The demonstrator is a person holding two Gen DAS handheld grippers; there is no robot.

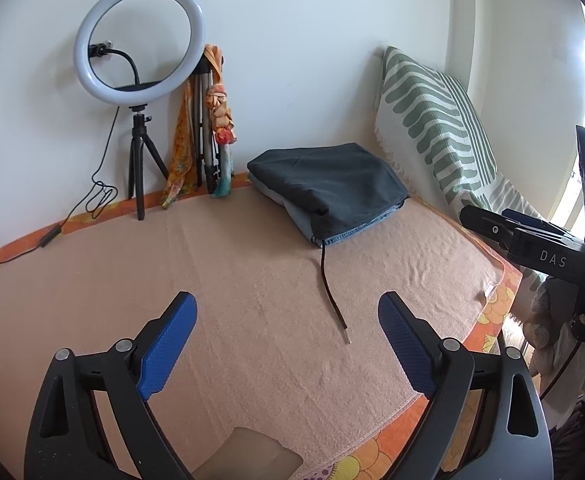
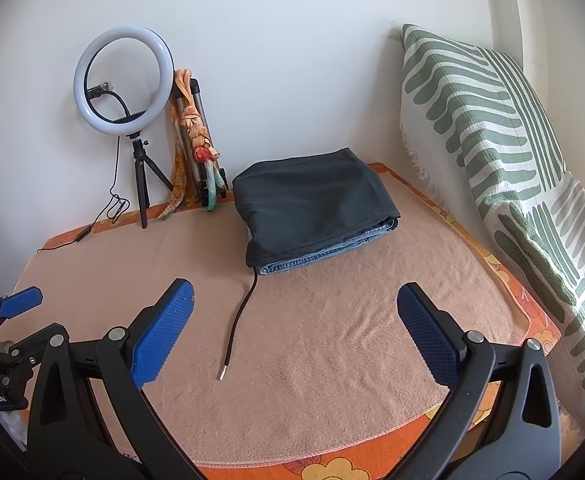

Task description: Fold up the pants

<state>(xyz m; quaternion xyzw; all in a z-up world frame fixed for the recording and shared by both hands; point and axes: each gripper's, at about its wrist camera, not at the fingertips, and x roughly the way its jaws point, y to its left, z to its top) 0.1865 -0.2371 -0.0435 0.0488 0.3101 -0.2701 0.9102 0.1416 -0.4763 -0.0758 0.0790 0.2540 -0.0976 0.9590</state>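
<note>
White wall ahead, and a peach fleece blanket spread over an orange flowered sheet. A striped green-and-white cushion lines the right edge; a white ring light on a black tripod stands at the far left corner. The dark grey folded pants sit on a folded blue denim pair toward the far edge, well ahead of both tools. A thin black drawstring trails from the stack straight toward me. My left gripper hovers with its jaws spread wide, holding nothing; my right gripper is the same. The cord's metal tip lies between the right gripper's fingers, so I judge that hand nearer.
</note>
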